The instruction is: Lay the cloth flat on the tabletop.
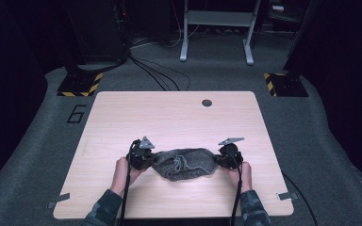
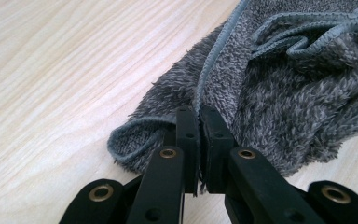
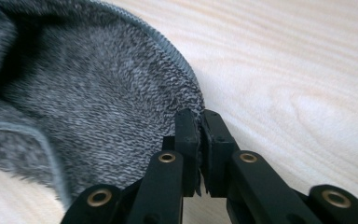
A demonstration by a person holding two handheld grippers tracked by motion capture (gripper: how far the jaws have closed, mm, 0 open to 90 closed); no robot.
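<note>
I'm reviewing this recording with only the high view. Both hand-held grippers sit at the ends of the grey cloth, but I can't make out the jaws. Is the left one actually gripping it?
Observer: Yes. In the left gripper view the left hand-held gripper has its jaws shut on the stitched hem of the grey towel.
Operator: And the right one?
Observer: The right hand-held gripper is also shut, pinching the towel's rounded edge.
Operator: Is the cloth flat between them?
Observer: No. The left gripper view shows the hem rumpled into folds on top, and a small loop of edge curling on the table beside the jaws.
</note>
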